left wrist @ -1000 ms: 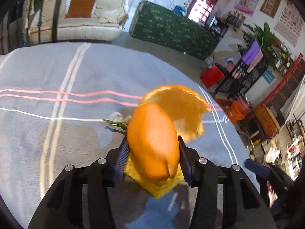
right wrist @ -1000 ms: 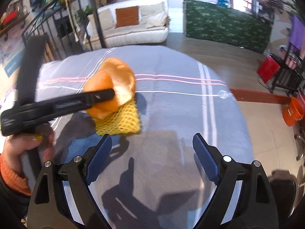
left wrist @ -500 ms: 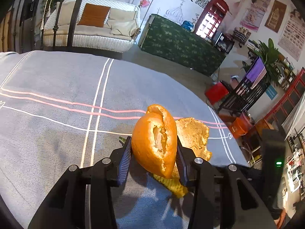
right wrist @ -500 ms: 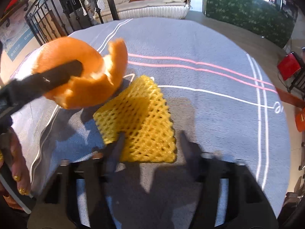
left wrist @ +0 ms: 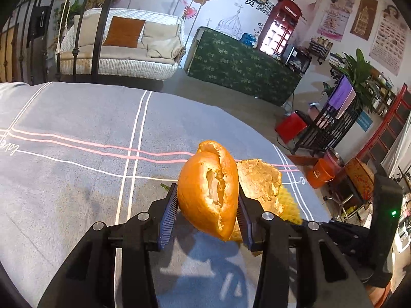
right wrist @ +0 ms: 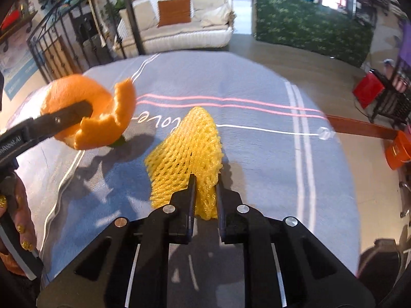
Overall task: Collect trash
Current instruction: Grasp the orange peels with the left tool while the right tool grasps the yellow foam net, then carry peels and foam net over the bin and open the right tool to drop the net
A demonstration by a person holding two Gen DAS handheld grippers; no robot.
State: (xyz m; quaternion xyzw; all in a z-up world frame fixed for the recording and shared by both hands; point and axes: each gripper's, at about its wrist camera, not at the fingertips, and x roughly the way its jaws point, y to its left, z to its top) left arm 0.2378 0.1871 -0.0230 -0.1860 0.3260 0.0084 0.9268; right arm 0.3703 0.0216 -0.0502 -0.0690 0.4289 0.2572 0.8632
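A curled orange peel (left wrist: 203,169) hangs above the table, with my left gripper (left wrist: 206,192) shut on it. In the right wrist view the same peel (right wrist: 77,97) is at the upper left, one black finger (right wrist: 64,118) across it. A yellow foam fruit net (right wrist: 190,143) lies on the grey cloth. My right gripper (right wrist: 205,182) has its jaws closing on the net's near end, which bunches up between the pads. The net's edge (left wrist: 289,205) also shows behind the peel.
The round table (right wrist: 257,154) has a grey cloth with white and pink stripes. A small green stem (right wrist: 118,141) lies under the peel. A hand (right wrist: 15,205) holds the left gripper's handle. An orange bucket (right wrist: 398,148) stands on the floor to the right.
The right gripper came down from wide open and closed onto the near end of the yellow net. The left gripper lifted the peel up and off the net.
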